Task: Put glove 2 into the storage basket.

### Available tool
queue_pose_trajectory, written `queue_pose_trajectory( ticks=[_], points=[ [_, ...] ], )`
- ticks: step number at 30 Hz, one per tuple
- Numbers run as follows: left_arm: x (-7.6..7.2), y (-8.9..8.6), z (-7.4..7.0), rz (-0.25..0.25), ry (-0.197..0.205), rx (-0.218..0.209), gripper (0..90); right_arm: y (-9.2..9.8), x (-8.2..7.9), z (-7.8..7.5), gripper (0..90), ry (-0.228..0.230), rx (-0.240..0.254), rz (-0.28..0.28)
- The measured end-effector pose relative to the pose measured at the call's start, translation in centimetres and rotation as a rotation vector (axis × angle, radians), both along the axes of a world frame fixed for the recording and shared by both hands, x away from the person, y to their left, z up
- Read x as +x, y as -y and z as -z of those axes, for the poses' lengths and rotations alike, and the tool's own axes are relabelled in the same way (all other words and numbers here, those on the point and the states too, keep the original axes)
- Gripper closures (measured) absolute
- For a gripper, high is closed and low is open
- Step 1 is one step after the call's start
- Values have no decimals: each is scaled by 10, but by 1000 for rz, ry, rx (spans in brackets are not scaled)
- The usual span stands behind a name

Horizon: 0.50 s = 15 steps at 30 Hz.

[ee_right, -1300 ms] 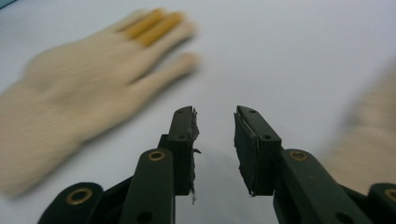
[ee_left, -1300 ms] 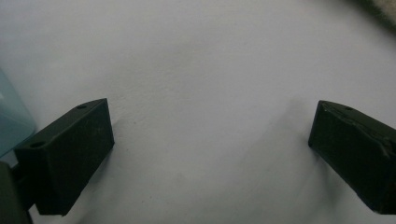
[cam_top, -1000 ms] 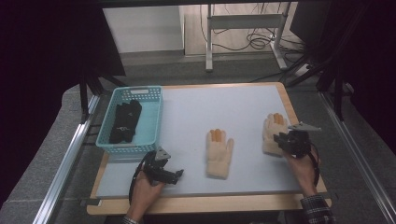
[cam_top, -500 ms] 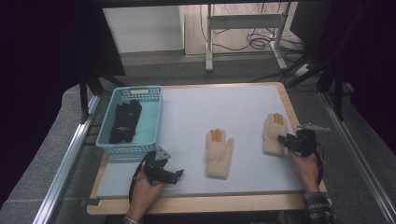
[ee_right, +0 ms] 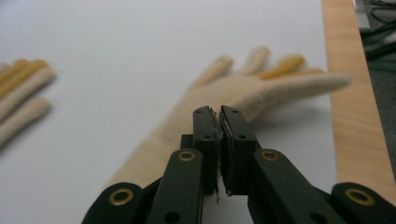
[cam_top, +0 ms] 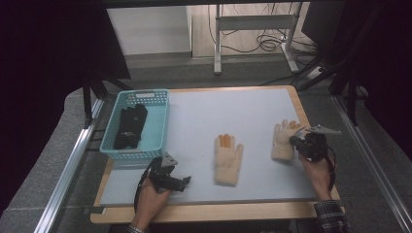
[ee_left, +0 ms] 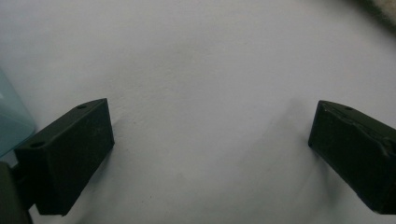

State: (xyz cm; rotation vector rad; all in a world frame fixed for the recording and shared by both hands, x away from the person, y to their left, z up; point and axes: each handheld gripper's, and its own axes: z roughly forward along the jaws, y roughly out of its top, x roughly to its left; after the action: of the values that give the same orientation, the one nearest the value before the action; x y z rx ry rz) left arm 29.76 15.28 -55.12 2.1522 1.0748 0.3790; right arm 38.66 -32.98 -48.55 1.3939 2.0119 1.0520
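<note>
One cream knit glove (ee_right: 219,100) with yellow-tipped fingers lies flat, its edge pinched by the clenched right claw (ee_right: 219,112).

Right gripper (ee_right: 218,112) has just snapped its jaws together, pads meeting at the tips, held low and pointing forward. Left gripper (ee_left: 210,154) (jaws spread wide apart) sits low over the table in the left hand (cam_top: 150,201).

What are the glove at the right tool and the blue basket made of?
The glove looks like soft knitted fabric, cream with yellowish fingertips: fuzzy, matte surface. The basket looks like rigid, slightly glossy turquoise plastic: moulded lattice walls.
</note>
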Motion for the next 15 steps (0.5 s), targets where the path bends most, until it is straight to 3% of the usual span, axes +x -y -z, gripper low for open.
queue_pose_trajectory(
  ticks=[4,5,7,9,13,15],
  points=[
    [0,0,0,0,0,0,3,-20,1,-11,833,8,-24,-45],
    [0,0,0,0,0,0,3,-33,3,-14,826,15,-45,-65],
    [0,0,0,-1,1,0,3,-38,4,-15,825,15,-51,-73],
    [0,0,0,-1,1,0,3,-60,9,-18,810,21,-62,-109],
    [0,0,0,-1,1,0,3,-79,14,-20,741,18,-42,-147],
    [0,0,0,0,0,-1,3,-97,19,-24,668,18,-7,-201]
  ],
)
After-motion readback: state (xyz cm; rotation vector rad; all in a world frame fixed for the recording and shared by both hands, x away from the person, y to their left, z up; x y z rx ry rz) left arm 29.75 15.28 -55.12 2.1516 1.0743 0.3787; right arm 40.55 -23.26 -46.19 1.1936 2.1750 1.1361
